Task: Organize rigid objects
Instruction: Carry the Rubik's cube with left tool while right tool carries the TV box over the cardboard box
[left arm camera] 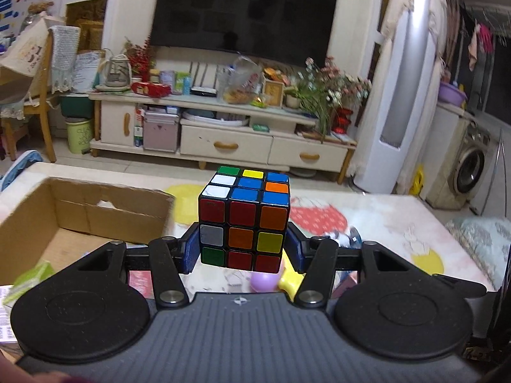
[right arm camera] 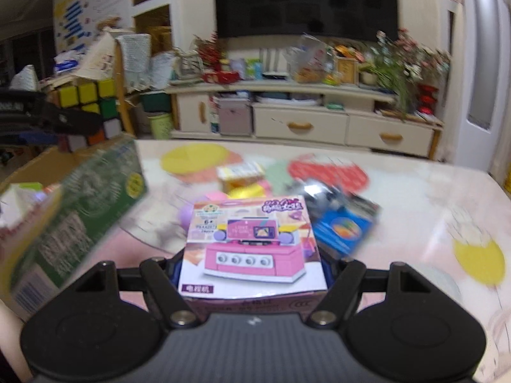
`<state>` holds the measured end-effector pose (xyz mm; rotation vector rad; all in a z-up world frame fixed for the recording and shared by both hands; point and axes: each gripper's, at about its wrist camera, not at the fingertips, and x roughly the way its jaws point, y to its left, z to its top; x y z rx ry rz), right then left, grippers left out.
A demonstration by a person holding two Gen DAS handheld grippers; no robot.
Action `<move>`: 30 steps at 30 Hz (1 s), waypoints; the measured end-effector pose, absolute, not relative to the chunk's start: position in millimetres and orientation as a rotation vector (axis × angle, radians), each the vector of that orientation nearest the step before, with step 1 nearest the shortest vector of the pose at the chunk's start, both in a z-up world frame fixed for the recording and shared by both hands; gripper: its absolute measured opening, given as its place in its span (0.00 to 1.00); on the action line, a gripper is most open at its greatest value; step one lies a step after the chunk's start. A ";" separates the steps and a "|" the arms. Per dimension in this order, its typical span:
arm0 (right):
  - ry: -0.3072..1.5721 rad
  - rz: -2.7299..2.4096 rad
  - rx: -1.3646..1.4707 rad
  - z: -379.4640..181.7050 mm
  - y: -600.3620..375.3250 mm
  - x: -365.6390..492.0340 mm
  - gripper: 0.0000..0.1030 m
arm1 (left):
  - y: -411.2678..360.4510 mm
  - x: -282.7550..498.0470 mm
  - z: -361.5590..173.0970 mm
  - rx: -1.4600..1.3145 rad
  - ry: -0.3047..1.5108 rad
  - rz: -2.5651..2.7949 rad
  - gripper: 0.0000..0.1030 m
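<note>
Left hand-held gripper (left arm camera: 242, 249) clamps Rubik's cube (left arm camera: 243, 220)

Multicoloured cube (left arm camera: 243, 223) — pink box (right arm camera: 252, 249)

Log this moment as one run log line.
left gripper: holds puzzle cube | right gripper: holds pink toy box | cardboard box: open
</note>
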<state>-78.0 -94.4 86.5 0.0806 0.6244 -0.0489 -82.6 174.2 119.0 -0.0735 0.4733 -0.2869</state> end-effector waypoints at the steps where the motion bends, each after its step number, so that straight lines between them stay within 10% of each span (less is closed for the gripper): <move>1: 0.616 -0.032 0.074 91.6 -88.0 -73.0 0.70 | 175.7 -81.0 120.4 -0.083 0.469 -0.280 0.65; 30: 0.612 0.326 -0.120 112.3 61.0 74.8 0.71 | 259.2 -52.8 117.7 -0.210 0.567 0.089 0.65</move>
